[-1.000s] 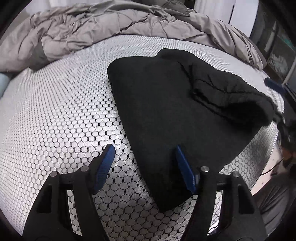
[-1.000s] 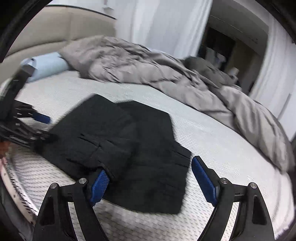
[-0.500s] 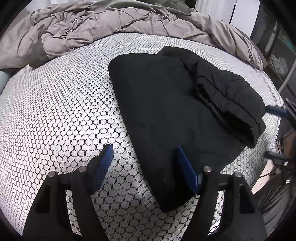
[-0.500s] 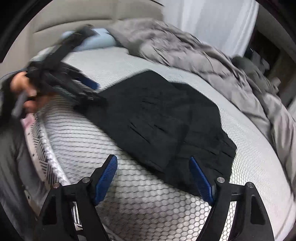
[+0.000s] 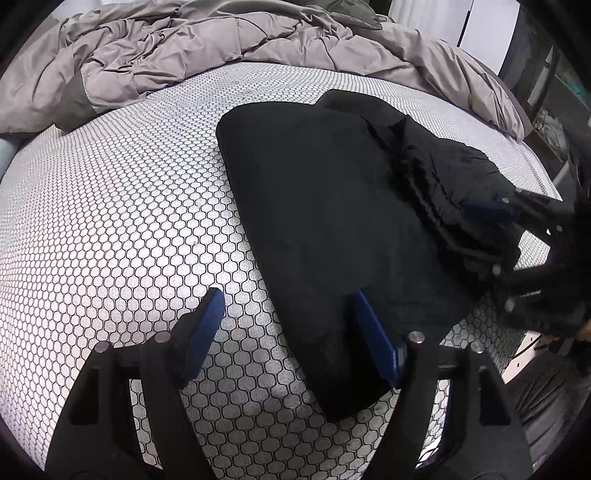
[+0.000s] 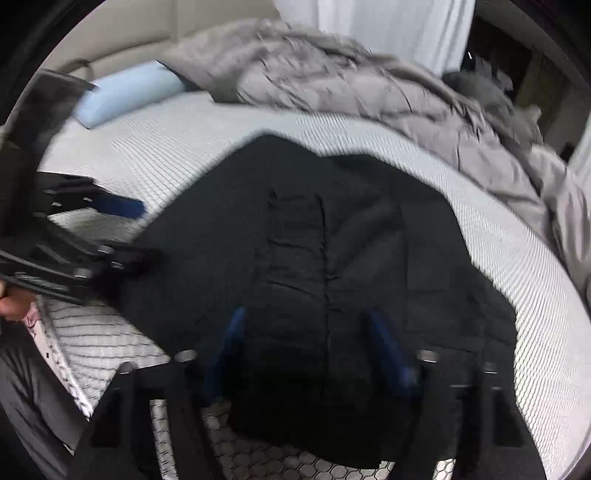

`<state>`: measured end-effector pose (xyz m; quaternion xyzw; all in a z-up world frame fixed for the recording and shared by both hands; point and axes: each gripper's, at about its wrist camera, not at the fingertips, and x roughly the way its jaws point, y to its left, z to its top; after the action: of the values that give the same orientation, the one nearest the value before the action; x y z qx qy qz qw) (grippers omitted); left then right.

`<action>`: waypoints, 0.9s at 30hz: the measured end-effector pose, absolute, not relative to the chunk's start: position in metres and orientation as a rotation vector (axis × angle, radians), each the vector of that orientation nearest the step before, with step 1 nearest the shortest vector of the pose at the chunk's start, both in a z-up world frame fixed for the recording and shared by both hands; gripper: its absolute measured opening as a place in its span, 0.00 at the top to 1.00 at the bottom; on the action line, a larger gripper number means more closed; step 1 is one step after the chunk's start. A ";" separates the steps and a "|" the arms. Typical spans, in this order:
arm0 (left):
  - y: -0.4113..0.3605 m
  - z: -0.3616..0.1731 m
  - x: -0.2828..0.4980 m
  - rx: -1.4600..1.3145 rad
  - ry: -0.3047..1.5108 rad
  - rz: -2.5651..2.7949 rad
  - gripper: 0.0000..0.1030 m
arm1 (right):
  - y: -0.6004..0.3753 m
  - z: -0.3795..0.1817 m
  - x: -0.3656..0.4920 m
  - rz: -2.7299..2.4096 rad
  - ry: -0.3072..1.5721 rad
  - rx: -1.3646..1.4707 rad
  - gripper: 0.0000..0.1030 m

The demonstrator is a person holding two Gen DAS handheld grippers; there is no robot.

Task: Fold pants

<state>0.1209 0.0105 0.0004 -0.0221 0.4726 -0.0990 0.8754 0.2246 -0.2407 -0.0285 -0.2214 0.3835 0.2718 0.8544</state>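
One folded pair of black pants (image 5: pixel 332 206) lies on the honeycomb-patterned mattress (image 5: pixel 122 221).

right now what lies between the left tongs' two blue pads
In the left wrist view, bare honeycomb-patterned bed sheet on one side and the near edge of the folded black fabric pants on the other; the left tongs stand open.

One pair of black pants (image 5: pixel 332 229) lies on the bed, folded into layers; how many layers cannot be told. There is one bed (image 5: pixel 110 221), with one honeycomb-patterned cover. One grey comforter (image 5: pixel 192 44) is heaped at its far side. One light blue pillow (image 6: pixel 125 92) shows beside the comforter. Two grippers are in view: the left gripper (image 5: pixel 291 332) and the right gripper (image 6: pixel 310 350), each with two blue pads. One white curtain (image 6: pixel 373 29) hangs behind the bed.
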 end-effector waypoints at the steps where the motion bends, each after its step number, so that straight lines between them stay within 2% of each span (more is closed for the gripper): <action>1: 0.011 0.000 0.121 -0.050 0.987 -0.205 0.28 | -0.243 -0.027 0.227 0.581 0.822 -0.436 0.53; 2: 0.012 0.000 0.121 -0.054 0.989 -0.205 0.28 | -0.247 -0.021 0.227 0.579 0.808 -0.401 0.61; 6: 0.012 0.000 0.120 -0.062 0.990 -0.198 0.28 | -0.295 0.014 0.230 0.556 0.735 -0.186 0.59; 7: 0.011 0.000 0.120 -0.058 0.989 -0.193 0.28 | -0.310 0.018 0.233 0.508 0.730 -0.149 0.46; 8: 0.009 0.001 0.120 -0.052 0.988 -0.188 0.28 | -0.331 0.019 0.238 0.434 0.731 -0.105 0.28; 10: 0.007 0.002 0.120 -0.045 0.986 -0.181 0.28 | -0.373 0.014 0.247 0.290 0.765 -0.009 0.23; 16: 0.004 0.009 0.121 -0.060 0.979 -0.178 0.28 | -0.466 -0.006 0.269 0.376 0.847 0.522 0.23; 21: 0.013 0.015 0.120 -0.120 0.957 -0.180 0.28 | -0.443 -0.016 0.281 0.528 0.927 0.559 0.23; 24: 0.016 0.015 0.120 -0.130 0.960 -0.168 0.28 | -0.425 -0.009 0.286 0.530 0.894 0.478 0.35; 27: 0.018 0.010 0.122 -0.134 0.970 -0.158 0.28 | -0.403 -0.017 0.296 0.569 0.942 0.409 0.48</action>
<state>0.1216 0.0182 0.0102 -0.0645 0.4655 -0.0757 0.8795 0.2960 -0.4035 -0.0171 0.1928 0.4446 0.2684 0.8325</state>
